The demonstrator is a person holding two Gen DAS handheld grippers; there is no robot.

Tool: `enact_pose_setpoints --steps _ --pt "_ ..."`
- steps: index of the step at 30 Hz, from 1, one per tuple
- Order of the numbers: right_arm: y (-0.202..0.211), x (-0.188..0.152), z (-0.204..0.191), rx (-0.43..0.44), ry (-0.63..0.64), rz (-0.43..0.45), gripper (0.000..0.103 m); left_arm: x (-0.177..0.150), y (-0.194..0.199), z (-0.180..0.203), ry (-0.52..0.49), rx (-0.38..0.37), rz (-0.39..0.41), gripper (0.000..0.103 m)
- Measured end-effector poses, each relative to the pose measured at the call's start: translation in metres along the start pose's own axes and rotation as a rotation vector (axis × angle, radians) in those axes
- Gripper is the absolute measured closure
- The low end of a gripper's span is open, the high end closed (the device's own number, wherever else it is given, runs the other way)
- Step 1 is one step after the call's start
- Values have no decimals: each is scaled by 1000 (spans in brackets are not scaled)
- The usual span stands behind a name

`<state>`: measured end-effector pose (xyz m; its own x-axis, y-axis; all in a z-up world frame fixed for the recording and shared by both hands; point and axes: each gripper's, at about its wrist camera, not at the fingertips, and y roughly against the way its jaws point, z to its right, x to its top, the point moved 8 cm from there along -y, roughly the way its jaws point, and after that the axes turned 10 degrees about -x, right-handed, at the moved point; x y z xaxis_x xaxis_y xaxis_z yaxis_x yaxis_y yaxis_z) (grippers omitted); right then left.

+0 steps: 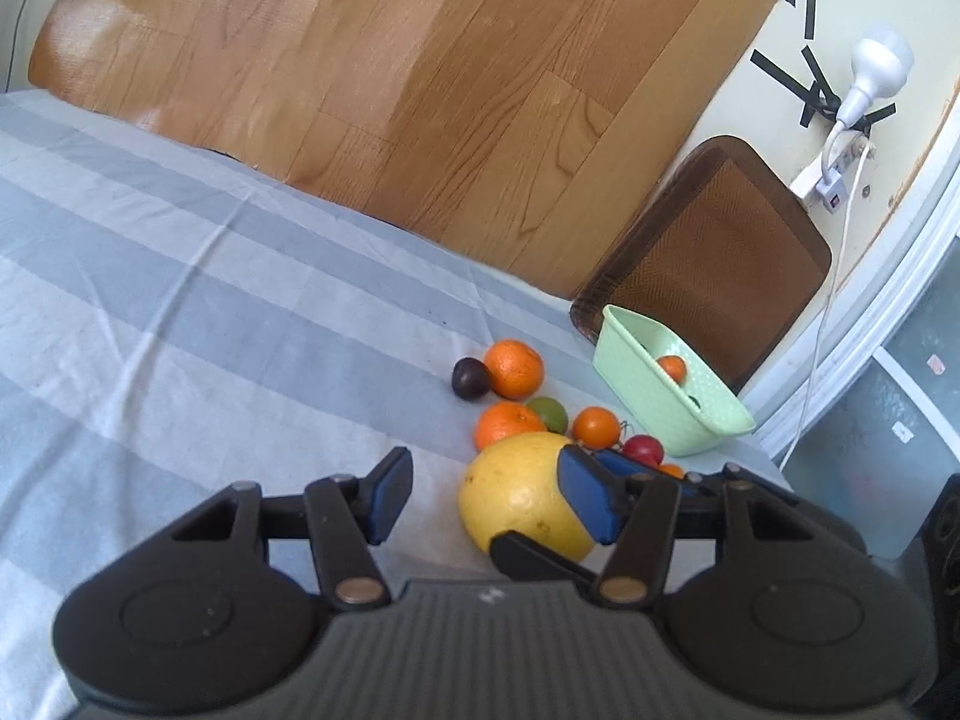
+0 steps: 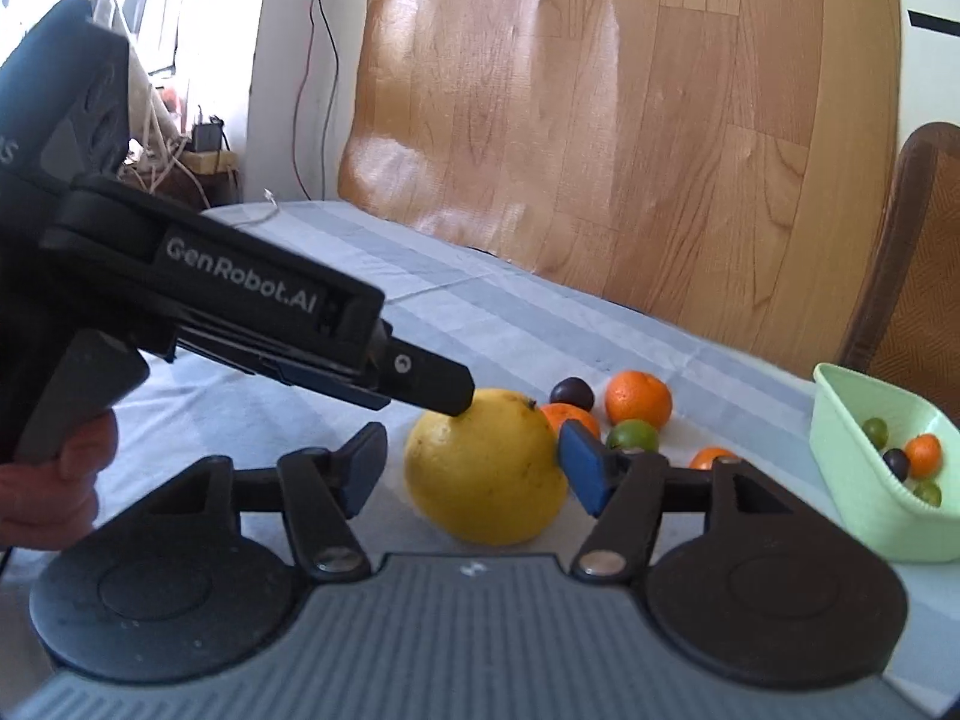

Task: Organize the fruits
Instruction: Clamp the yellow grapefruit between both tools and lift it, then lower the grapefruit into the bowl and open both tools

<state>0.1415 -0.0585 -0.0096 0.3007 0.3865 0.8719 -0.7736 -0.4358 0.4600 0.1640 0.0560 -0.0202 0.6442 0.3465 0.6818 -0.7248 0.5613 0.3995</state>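
The left hand-held gripper (image 1: 487,495) had its jaws wide apart above the striped cloth of the table (image 1: 180,300). In the right wrist view it came in from the left, held by a hand (image 2: 48,480), with one black fingertip touching the top of the big yellow citrus (image 2: 486,468). The citrus lay on the cloth near the table's front edge. In the left wrist view the left gripper's right pad overlapped its right side, and whether that pad touched the peel could not be told.

The right hand-held gripper (image 2: 474,471) was also spread open, with the citrus between its fingers. Its left pad stood clear of the peel and its right pad sat just beside it.

Behind the citrus lay a loose cluster of fruit: a dark plum (image 1: 470,378) touching a large orange (image 1: 514,369), a second orange (image 1: 507,423) just in front, a lime (image 1: 549,413), a smaller orange (image 1: 596,427) and a red fruit (image 1: 643,450).

To the right of them stood a pale green basket (image 2: 852,480). It held a small orange (image 2: 923,455), a dark plum-like fruit (image 2: 896,462) and two small green fruits.

Behind the basket stood a brown chair (image 1: 720,252).
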Motion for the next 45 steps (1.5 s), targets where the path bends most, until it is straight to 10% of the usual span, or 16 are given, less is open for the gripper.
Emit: enact_pose_setpoints --steps 16,29,39,45 --pt "7 -9 16 53 -118 -20 39 -5 -11 39 -141 12 -51 54" --pt "10 4 198 -294 -243 109 39 49 -174 171 -409 -118 -99 54" --pt "-37 -30 239 -317 -331 -33 37 37 -244 152 -359 -75 -209 55" --pt "-28 -27 235 -306 -315 31 37 41 -223 151 -339 -73 -200 57"
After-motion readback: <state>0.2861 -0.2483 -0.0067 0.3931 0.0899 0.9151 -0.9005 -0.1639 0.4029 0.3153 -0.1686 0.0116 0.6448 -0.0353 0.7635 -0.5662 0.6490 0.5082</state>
